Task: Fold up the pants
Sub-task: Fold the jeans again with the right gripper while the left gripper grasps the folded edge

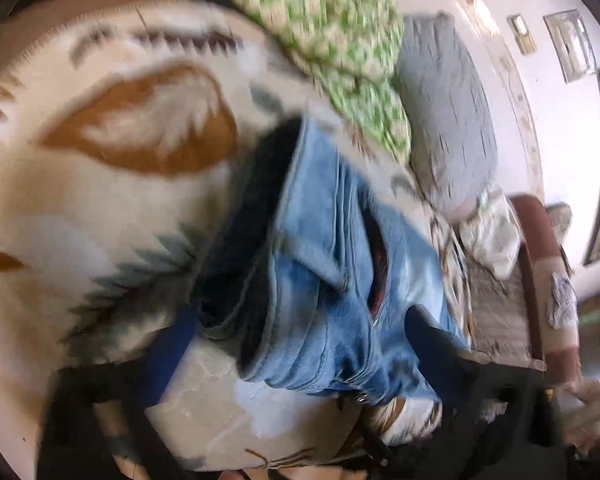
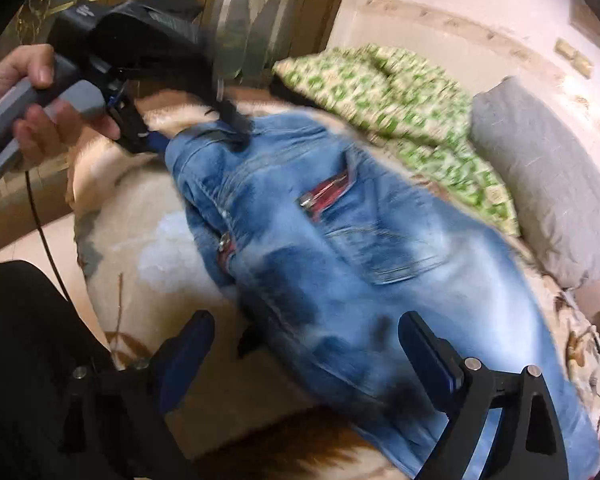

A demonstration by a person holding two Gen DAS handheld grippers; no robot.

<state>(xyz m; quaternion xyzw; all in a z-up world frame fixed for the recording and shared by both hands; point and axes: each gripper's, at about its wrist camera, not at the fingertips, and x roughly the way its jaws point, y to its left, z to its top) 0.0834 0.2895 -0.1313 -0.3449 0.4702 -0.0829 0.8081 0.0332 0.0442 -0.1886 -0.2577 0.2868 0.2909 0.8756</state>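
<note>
The right claw [image 2: 306,340] gapes wide; the left claw [image 2: 192,136], hand-held, seems likewise spread, though blurred.

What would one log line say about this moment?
task: fold pants | left gripper: at waistband of light blue denim pants, grip unclear | right gripper: open over pants | surface: cream patterned blanket

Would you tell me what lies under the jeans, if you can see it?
The jeans rest on a cream patterned blanket with brown and grey motifs, visible around them. The part directly beneath is covered by denim, so anything else there cannot be seen.
</note>
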